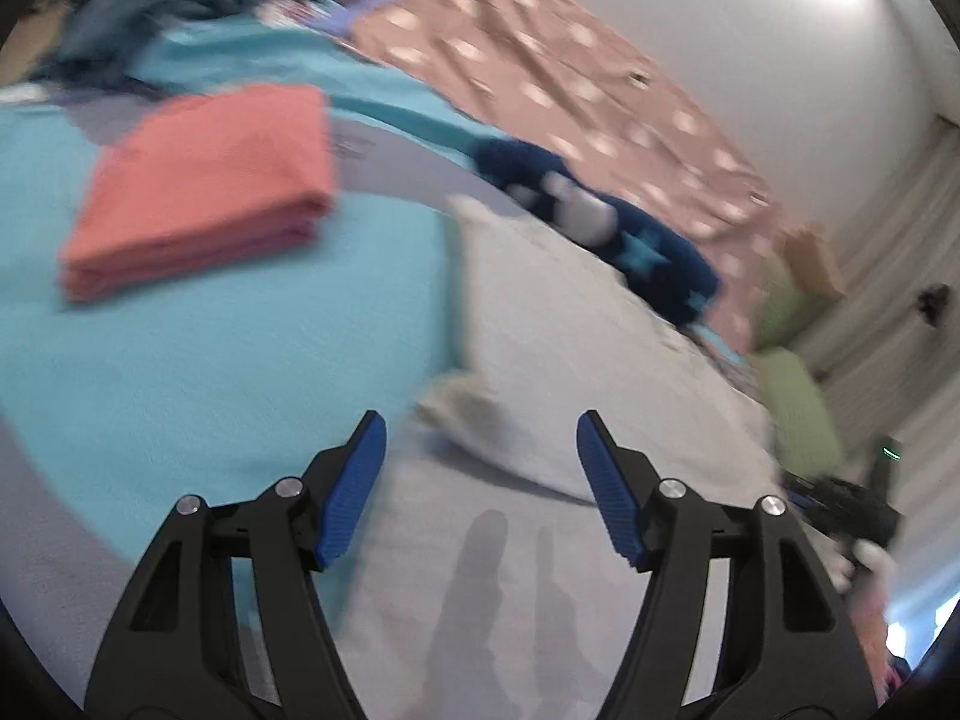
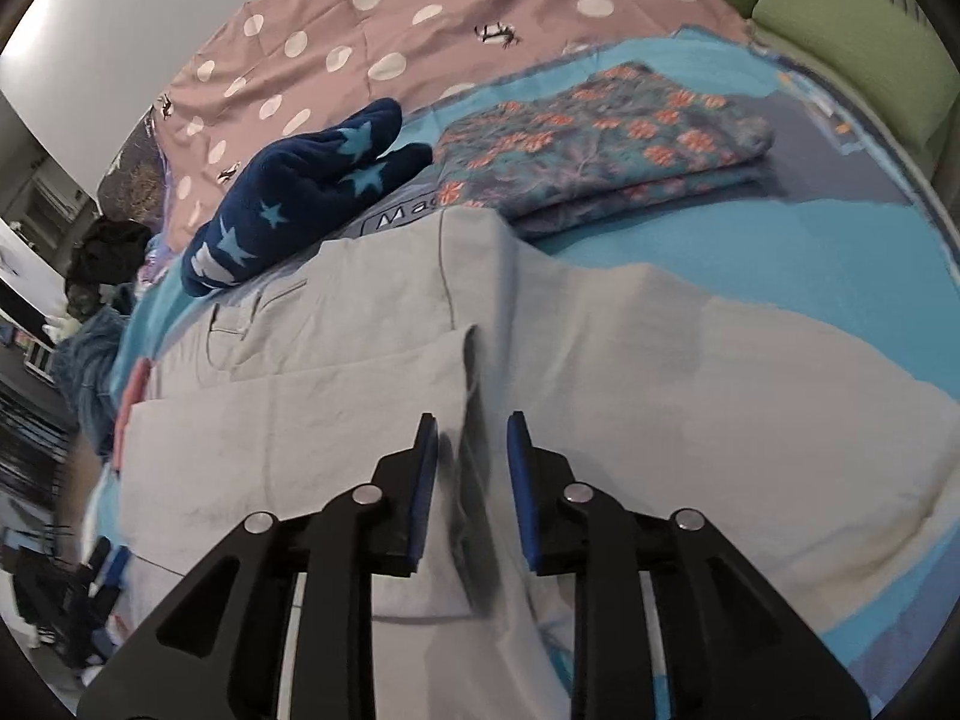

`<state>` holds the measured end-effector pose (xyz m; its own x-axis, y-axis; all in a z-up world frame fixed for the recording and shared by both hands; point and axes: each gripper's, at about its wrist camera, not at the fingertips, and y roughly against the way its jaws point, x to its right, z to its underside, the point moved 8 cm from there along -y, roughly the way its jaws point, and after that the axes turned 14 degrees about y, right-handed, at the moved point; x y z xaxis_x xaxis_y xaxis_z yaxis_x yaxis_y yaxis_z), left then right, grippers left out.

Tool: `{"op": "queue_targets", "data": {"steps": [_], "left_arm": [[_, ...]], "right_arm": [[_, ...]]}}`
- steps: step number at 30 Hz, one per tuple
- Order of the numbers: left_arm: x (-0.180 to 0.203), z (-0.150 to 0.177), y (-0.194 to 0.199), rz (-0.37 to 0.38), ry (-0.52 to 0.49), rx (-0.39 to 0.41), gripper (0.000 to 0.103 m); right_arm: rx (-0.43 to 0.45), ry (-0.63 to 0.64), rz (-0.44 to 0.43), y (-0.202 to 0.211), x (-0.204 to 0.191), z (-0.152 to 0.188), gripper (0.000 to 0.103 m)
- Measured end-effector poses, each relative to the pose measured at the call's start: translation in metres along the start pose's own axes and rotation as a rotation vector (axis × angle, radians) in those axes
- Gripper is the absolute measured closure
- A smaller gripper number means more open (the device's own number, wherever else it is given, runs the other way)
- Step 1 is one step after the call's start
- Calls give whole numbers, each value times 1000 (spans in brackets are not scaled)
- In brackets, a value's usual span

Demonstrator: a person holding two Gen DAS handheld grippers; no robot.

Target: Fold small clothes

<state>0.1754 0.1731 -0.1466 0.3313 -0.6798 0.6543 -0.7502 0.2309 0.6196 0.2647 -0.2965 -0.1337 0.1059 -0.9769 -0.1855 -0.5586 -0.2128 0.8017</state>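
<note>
Bedroom scene: we're working on a bed with a turquoise blanket (image 1: 228, 360) as the folding surface, spotted pink sheet (image 2: 336, 30) behind it against the wall.

Task item is the grey garment (image 2: 336, 372), looks like trousers with pocket seams, lying flat across the blanket and partly folded, one layer lapped over another. Its long axis runs left-right in the right wrist view.

Right gripper (image 2: 468, 438) sits directly over it, pointing steeply down. A raised crease or fold edge runs between the pads toward the camera. Jaws are parted narrowly and we see no pad pressing the cloth, so we read it as not gripping.

Left gripper (image 1: 480, 438) has its jaws wide apart with nothing between them. It hovers over another stretch of the grey cloth, whose nearest corner (image 1: 462, 408) lies just ahead of the tips (frame is blurred, so exact edge is hard to place).

Our call: right hand is better placed on the fold, left needs the corner ahead of it for the next fold.

Around it: folded pink garment (image 1: 198, 192) to the left, navy star-print item (image 2: 300, 192) just beyond the grey, folded floral piece (image 2: 606, 144) and green cushion (image 2: 864, 54) further right.
</note>
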Motion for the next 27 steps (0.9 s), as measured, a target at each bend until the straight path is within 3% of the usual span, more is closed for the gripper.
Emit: {"op": "queue_targets", "data": {"steps": [2,4,8,11,15,20,22,24,27], "left_arm": [[-6,-8,11,-6,11,43,37],[-7,-10,14,23,8,36,37],[4,-9,-8,56,-61,-58,37],[9,-9,-25,76,-92,-118,46],[12,-1,-28,123,-100,-141,53],[10,4,-27,140,-94,-147,55],[10,4,-27,143,-96,-150,55],[10,4,-28,154,-89,-155,55],[7,1,-27,173,-68,-162,56]], "right_arm": [[24,36,-4,8,-13,-9,76],[29,89,-47,10,-37,-22,74],[-33,314,-183,-7,-142,-52,70],[-86,514,-266,-28,-234,-66,64],[-180,672,-312,-70,-331,-74,64],[-286,886,-228,-128,-418,-65,63],[-323,940,-196,-144,-434,-58,59],[-357,1000,-152,-160,-449,-51,49],[-416,1051,-88,-181,-459,-38,49]]}}
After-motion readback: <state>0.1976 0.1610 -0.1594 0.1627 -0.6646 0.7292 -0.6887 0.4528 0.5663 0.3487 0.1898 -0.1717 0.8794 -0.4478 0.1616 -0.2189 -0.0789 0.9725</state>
